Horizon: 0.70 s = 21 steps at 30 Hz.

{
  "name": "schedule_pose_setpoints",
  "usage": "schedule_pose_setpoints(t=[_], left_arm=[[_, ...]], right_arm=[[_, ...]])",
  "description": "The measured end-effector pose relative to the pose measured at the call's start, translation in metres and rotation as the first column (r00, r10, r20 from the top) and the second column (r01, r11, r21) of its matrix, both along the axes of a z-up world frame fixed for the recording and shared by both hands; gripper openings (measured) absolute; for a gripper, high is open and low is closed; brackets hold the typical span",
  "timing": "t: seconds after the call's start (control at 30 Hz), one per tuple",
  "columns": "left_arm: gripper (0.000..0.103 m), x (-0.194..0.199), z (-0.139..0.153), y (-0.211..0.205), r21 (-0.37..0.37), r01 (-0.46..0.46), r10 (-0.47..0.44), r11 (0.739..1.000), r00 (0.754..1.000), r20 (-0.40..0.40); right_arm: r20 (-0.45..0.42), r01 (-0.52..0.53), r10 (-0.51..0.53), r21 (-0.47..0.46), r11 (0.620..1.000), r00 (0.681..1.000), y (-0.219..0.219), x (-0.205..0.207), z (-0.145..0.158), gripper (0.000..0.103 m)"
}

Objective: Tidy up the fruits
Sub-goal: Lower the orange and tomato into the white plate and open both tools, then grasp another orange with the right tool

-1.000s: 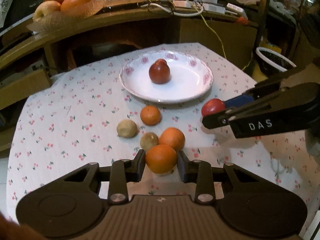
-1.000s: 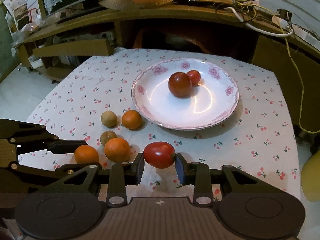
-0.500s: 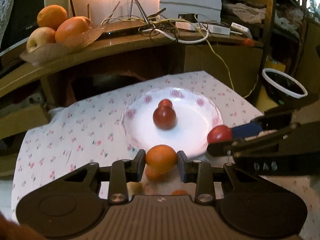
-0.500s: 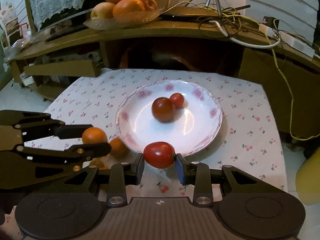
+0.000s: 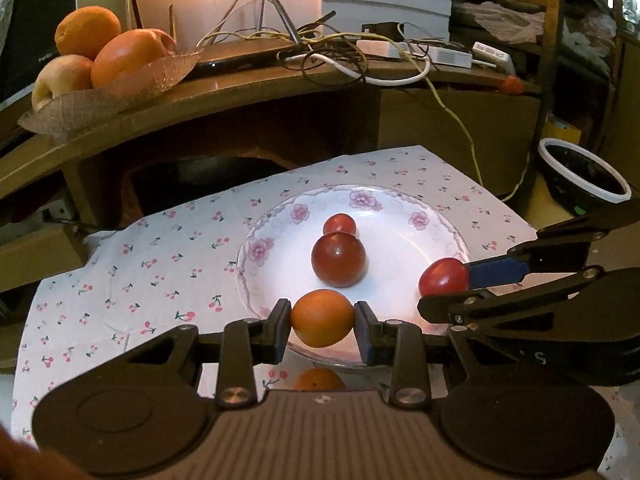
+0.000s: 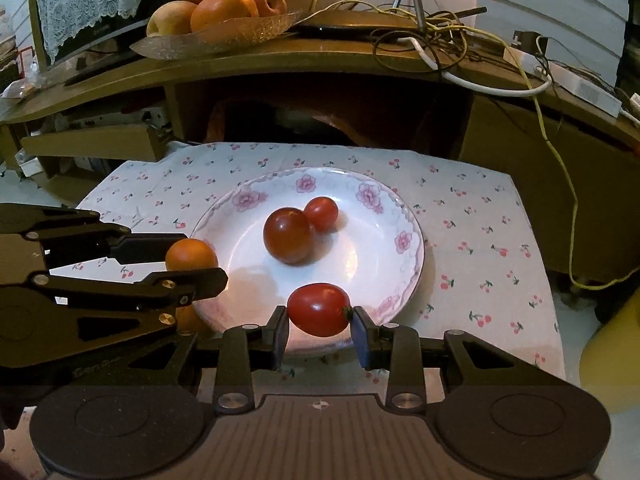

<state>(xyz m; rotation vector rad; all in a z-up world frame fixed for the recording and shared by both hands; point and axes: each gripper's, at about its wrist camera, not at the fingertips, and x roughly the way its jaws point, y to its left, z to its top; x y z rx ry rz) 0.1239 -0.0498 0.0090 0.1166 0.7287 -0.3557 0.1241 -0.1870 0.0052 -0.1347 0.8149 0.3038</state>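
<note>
My left gripper (image 5: 322, 323) is shut on an orange (image 5: 322, 322), held over the near rim of the white flowered plate (image 5: 404, 216). My right gripper (image 6: 319, 312) is shut on a red tomato (image 6: 319, 309), held over the plate's (image 6: 372, 264) near rim. A big dark red tomato (image 5: 338, 259) and a small red one (image 5: 339, 224) lie in the middle of the plate. In the left wrist view the right gripper (image 5: 444, 282) comes in from the right with its tomato (image 5: 443, 277). In the right wrist view the left gripper (image 6: 192, 258) comes in from the left with its orange (image 6: 191, 253).
Another orange (image 5: 318, 379) lies on the cherry-print cloth (image 5: 160, 264) just below the left gripper. Behind the table a wooden shelf carries a glass dish of fruit (image 5: 100, 60) and tangled cables (image 5: 340, 60). A dark white-rimmed bowl (image 5: 582, 176) stands at the right.
Both grippers have carried their fruit away from the loose fruit on the cloth and forward over the plate's near rim. Each grip is unchanged.
</note>
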Motion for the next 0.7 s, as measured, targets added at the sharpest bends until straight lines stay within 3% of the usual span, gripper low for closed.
schedule_pose_setpoints(t=[0.4,0.7], left_arm=[[0.040,0.008,-0.003,0.005,-0.015,-0.026,0.025,1.000,1.000,-0.011],[0.040,0.001,0.013,0.014,-0.027,-0.055,0.056,0.998,0.998,0.013]], right_arm=[[0.013,-0.009,0.009,0.000,1.000,1.000,0.003,0.005,-0.002,0.037],[0.039,0.000,-0.001,0.020,1.000,0.999,-0.001,-0.002,0.008,0.040]])
